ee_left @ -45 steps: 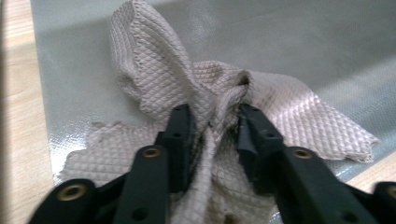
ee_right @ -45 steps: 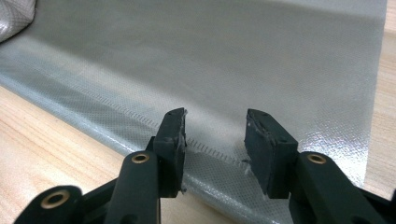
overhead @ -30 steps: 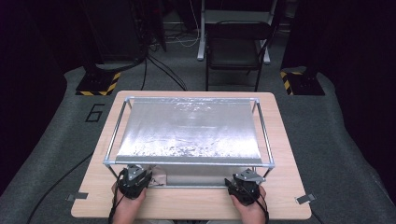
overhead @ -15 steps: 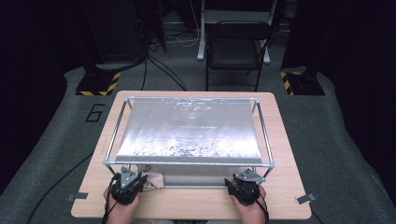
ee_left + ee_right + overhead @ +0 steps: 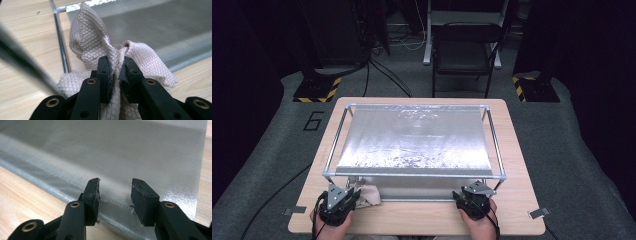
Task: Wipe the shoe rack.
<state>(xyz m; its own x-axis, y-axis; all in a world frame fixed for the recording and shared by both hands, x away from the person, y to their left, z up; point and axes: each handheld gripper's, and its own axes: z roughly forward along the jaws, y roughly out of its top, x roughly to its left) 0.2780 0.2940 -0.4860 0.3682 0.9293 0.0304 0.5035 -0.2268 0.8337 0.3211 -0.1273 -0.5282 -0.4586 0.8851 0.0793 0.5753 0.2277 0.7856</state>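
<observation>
We look down on a light wooden surface (image 5: pixel 422 220) carrying a metal rod frame (image 5: pixel 414 175) with a silvery foil sheet (image 5: pixel 412 140) draped over it and hanging down its near side. A person's two hands come in at the near edge, each holding a black gripper.

Near the near-left corner, our left gripper (image 5: pixel 351 191) has its jaws pinched tight on a pale pink quilted cloth (image 5: pixel 369 195). In the left gripper view, the cloth (image 5: pixel 112 52) bunches up between the two pads, one fold standing above them and the rest spilling to both sides and resting on the wood. It sits just in front of the foil's lower edge, beside the frame's left upright rod (image 5: pixel 61 50).

Near the near-right corner, our right gripper (image 5: pixel 472 192) has its jaws part open with nothing between them. In the right gripper view, this gripper (image 5: pixel 115 192) points at the lower hem of the foil sheet (image 5: pixel 125 152), close to it; we cannot tell whether the pads touch it.

We judge the work to be at an early stage: the cloth is gripped and gathered, partly lifted off the wood, but it is not yet spread, folded or placed anywhere. The right jaws have taken hold of nothing so far, so most of the handling remains.
</observation>
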